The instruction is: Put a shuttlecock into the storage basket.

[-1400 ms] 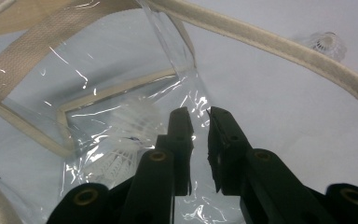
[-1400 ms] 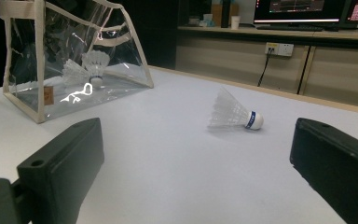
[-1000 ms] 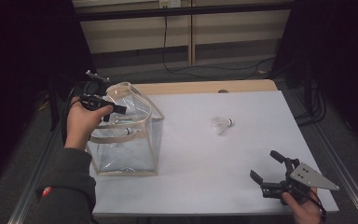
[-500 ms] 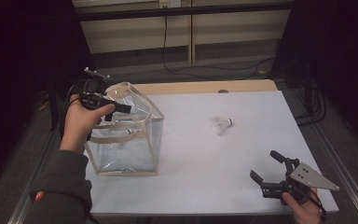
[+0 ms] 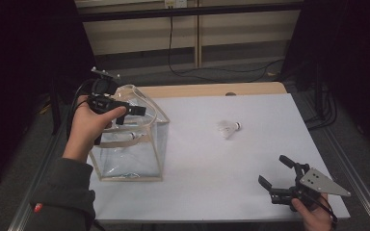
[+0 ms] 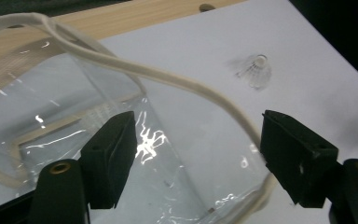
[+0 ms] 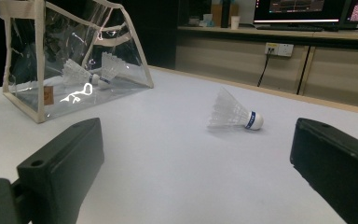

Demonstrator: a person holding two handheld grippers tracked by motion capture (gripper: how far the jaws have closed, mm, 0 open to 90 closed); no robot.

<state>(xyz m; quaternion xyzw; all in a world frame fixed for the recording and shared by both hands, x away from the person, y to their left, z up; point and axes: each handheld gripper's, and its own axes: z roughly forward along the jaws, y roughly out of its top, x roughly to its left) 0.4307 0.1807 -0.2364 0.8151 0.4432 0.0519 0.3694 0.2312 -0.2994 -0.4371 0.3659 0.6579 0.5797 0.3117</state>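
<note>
A clear plastic bag [image 5: 130,149] with cream trim stands at the left of the white table [image 5: 212,187]. My left gripper [image 5: 130,115] hovers over its mouth. Its jaws have just been opening and stand apart, pressing on nothing. In the left gripper view the bag's cream handle strap [image 6: 168,77] arcs across the gap of the left gripper [image 6: 196,123]. A white shuttlecock [image 5: 229,128] lies on the table right of the bag. Two shuttlecocks [image 7: 86,72] rest inside the bag [image 7: 28,100]. My right gripper [image 5: 273,169] sits open at the front right, with the loose shuttlecock [image 7: 235,114] ahead of it.
A bare wooden strip [image 5: 197,90] borders the table's far edge. Behind it are pale cabinets [image 5: 183,33] with a dangling cable. Dark floor drops away on both sides.
The left gripper's jaws have spread wider and the hand has lifted slightly above the bag. The right gripper and the loose shuttlecock have stayed put.
</note>
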